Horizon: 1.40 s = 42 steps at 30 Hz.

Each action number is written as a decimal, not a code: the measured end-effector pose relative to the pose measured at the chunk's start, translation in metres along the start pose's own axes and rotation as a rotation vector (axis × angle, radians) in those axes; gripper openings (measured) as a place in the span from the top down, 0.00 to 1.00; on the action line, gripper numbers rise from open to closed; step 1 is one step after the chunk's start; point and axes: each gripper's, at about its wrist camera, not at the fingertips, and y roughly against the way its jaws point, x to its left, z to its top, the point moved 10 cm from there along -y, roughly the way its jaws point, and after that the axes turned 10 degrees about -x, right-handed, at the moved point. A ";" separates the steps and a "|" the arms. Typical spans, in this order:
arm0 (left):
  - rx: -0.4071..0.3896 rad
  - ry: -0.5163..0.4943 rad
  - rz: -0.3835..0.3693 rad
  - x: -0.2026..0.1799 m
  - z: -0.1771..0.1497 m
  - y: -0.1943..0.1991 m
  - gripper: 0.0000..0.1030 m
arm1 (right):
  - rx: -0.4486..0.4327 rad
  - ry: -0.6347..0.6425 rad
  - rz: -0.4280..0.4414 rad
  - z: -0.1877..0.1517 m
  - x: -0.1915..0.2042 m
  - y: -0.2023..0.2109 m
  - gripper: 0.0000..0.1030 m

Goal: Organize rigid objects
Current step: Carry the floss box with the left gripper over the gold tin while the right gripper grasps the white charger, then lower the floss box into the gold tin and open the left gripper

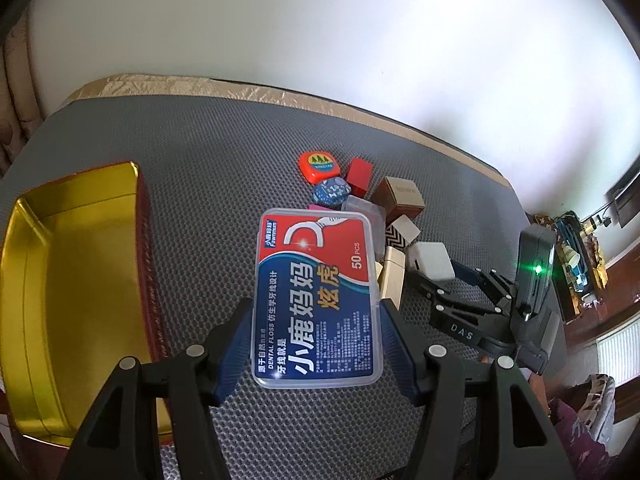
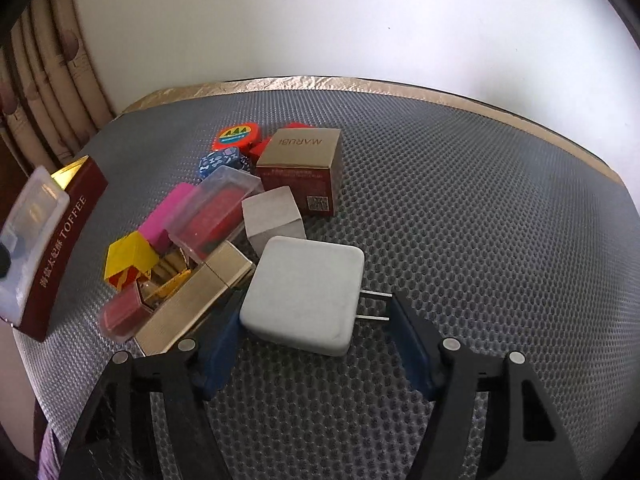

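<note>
My left gripper point(image 1: 316, 320) is shut on a clear dental floss box point(image 1: 316, 296) with a red and blue label, holding it above the grey mat point(image 1: 208, 168). The open gold tin point(image 1: 80, 260) lies just to its left. In the right wrist view, a white charger plug point(image 2: 304, 292) rests on the mat between the fingers of my right gripper point(image 2: 316, 308). The left pad touches the charger's body and the right pad meets its two prongs. The left wrist view shows the right gripper point(image 1: 440, 278) around the same charger point(image 1: 432, 258).
A pile sits beyond the charger: a gold box point(image 2: 192, 296), a clear case point(image 2: 216, 208), a pink block point(image 2: 168, 212), a yellow box point(image 2: 128, 256), a grey cube point(image 2: 272, 216), a brown MARUBI box point(image 2: 304, 168) and an orange tape measure point(image 2: 236, 136). The tin's red TOFFEE wall point(image 2: 68, 240) stands at the left.
</note>
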 end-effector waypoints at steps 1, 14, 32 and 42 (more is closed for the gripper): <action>-0.006 0.003 -0.001 0.001 0.002 0.003 0.39 | -0.007 0.004 -0.001 -0.001 0.000 0.002 0.36; -0.108 0.047 0.219 0.099 0.041 0.053 0.39 | -0.028 -0.013 -0.011 -0.008 -0.006 0.010 0.36; -0.001 0.119 0.443 0.256 0.041 -0.008 0.39 | -0.018 0.006 -0.040 -0.012 -0.006 0.008 0.36; -0.001 0.038 0.475 0.253 0.037 -0.010 0.39 | -0.011 0.010 -0.045 -0.013 -0.005 0.009 0.36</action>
